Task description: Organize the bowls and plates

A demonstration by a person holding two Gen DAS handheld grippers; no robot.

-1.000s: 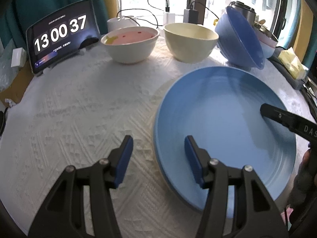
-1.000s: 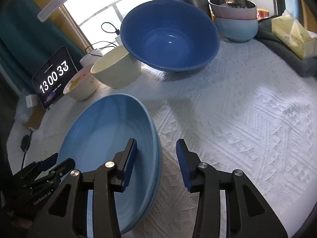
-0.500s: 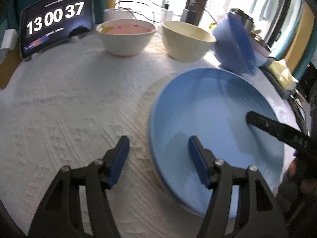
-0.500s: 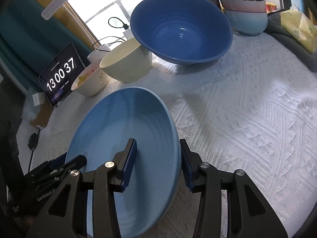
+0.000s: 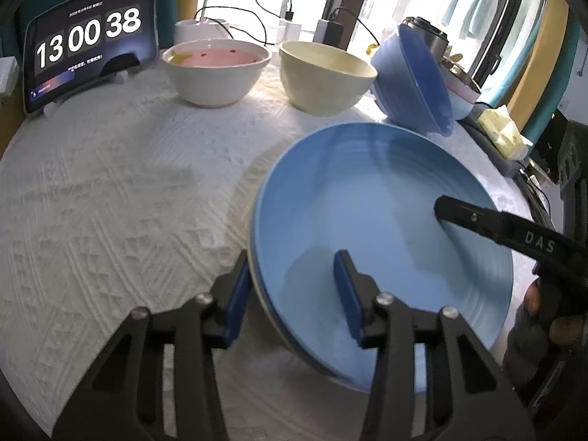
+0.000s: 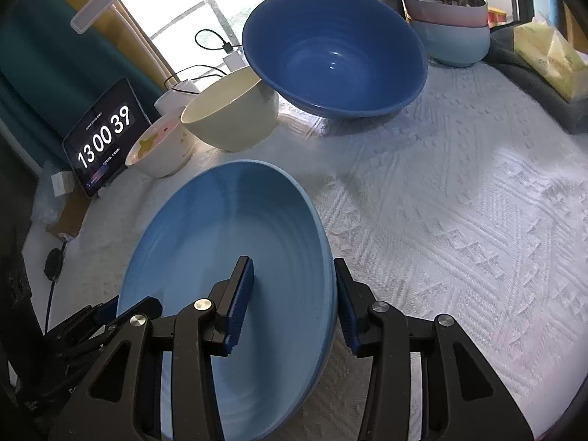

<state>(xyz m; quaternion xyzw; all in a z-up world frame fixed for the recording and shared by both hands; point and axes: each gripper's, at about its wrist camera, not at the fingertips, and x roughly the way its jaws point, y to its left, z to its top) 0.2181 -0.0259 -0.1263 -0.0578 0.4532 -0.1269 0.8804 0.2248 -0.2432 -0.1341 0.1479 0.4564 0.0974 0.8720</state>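
Jaws of the left gripper [image 5: 292,286] have just been closing astride the near-left rim of the light blue plate [image 5: 371,220], now tilted off the surface [image 5: 110,191]; right gripper [image 6: 294,294] jaws stand apart astride its opposite rim, so a two-handed lift looks under way.

I see a pale blue ribbed plate [image 5: 382,198], a deep blue bowl [image 6: 330,55], a cream bowl [image 5: 325,79] and a white diamond-embossed tablecloth [image 6: 459,220].
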